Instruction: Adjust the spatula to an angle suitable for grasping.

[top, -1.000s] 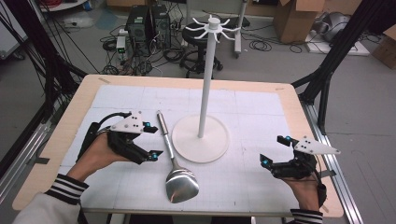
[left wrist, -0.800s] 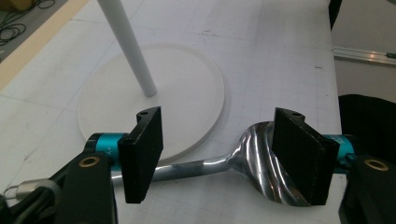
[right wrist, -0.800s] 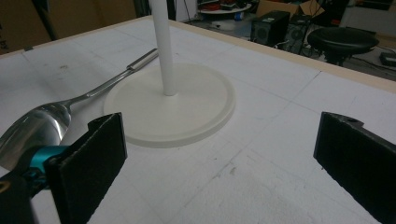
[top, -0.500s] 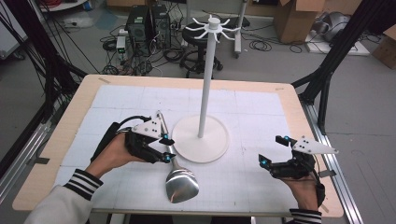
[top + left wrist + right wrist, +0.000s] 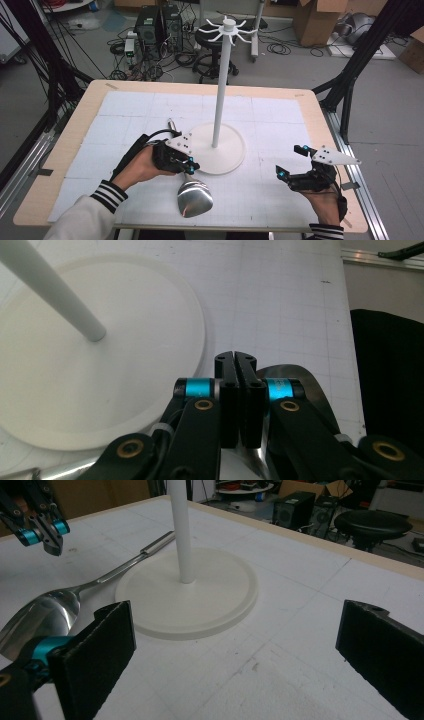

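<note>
A large steel spoon (image 5: 193,196) lies on the white mat, bowl toward me and handle pointing away past the stand's round base (image 5: 227,152). A tall white pole (image 5: 220,85) rises from that base. My left gripper (image 5: 192,168) hovers over the spoon's neck beside the base. Its jaws have just been closing and now meet with nothing between them (image 5: 235,358); the spoon bowl (image 5: 302,379) shows beneath. In the right gripper view the left gripper (image 5: 49,541) hangs above the mat, left of the spoon (image 5: 47,612). My right gripper (image 5: 290,161) rests open at the table's right (image 5: 235,645).
The wooden table edge (image 5: 320,120) frames the gridded mat. The stand's top carries a ring of white hooks (image 5: 228,27). Beyond the table, on the floor, are a black stool (image 5: 212,37), computer cases (image 5: 157,22), cables and cardboard boxes.
My left hand has moved right and slightly down, from left of the spoon handle to over its neck, and its jaws have gone from open to shut. The right hand has stayed put.
</note>
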Available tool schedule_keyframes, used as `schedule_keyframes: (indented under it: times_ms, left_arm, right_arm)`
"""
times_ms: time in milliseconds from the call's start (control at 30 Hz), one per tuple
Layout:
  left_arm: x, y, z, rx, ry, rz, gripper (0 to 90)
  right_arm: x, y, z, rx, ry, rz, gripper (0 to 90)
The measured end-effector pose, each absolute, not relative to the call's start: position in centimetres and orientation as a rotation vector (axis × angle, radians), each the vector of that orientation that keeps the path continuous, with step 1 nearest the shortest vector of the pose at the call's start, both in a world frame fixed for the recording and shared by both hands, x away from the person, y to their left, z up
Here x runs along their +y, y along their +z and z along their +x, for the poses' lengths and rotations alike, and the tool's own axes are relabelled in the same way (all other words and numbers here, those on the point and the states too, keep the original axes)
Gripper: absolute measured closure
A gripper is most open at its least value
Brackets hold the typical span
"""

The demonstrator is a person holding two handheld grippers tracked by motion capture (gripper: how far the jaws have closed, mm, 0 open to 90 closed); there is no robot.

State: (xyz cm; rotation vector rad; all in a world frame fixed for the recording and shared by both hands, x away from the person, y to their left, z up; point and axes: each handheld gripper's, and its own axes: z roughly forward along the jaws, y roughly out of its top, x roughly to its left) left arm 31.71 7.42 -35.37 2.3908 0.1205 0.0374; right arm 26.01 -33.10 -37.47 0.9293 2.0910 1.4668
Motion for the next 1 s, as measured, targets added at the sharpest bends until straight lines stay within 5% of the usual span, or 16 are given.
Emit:
schedule_keyframes:
  times_ms: [1000]
  left_arm:
    - [2.3,-39.4,31.2,0.114,-0.02,2.507,90.0]
  right_arm:
    - [-32.9,-37.5,26.1,2.1,1.475,0.918,1.5]
